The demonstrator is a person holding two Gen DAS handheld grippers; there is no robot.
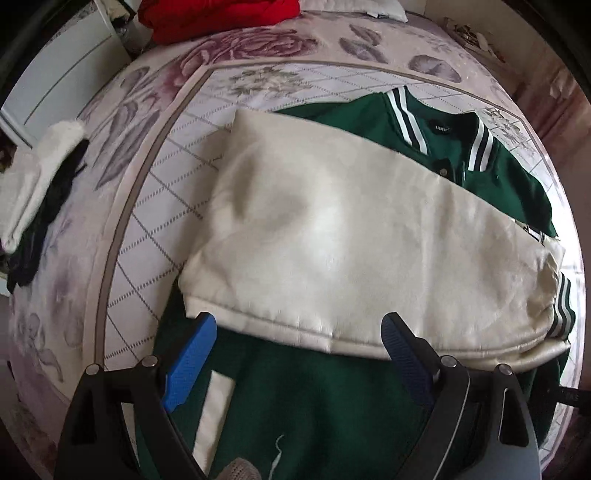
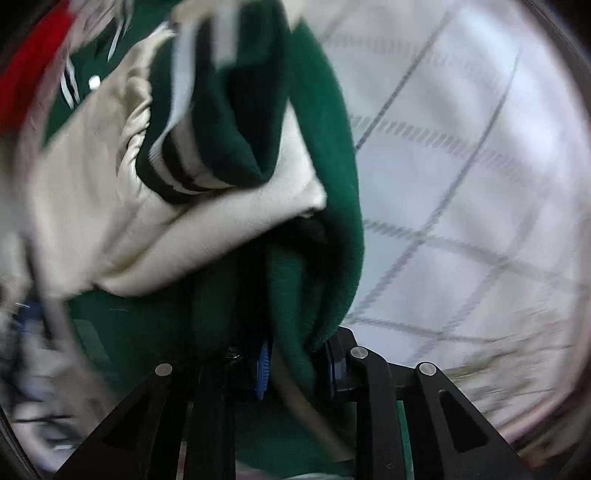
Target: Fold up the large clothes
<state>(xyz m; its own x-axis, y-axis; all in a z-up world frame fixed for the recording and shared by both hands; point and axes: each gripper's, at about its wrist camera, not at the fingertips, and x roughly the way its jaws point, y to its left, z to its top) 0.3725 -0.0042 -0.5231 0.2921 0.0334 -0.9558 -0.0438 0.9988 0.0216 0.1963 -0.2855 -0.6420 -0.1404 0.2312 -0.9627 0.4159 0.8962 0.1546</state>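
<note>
Left gripper (image 1: 299, 354) sits wide open over the green-and-cream varsity jacket (image 1: 332, 229), cream sleeve at 12 o'clock. Right gripper (image 2: 301, 363) is pinching a green fold of it.

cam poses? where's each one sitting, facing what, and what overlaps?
Left wrist: on the left hand-held gripper, angled down at the jacket and its cream sleeve on the bed; open blue-padded fingers show.
Right wrist: on the right hand-held gripper, close up and blurred; fingers shut on the jacket's green edge.
Shared: jacket, sleeve, quilted bed, red cloth.
</note>
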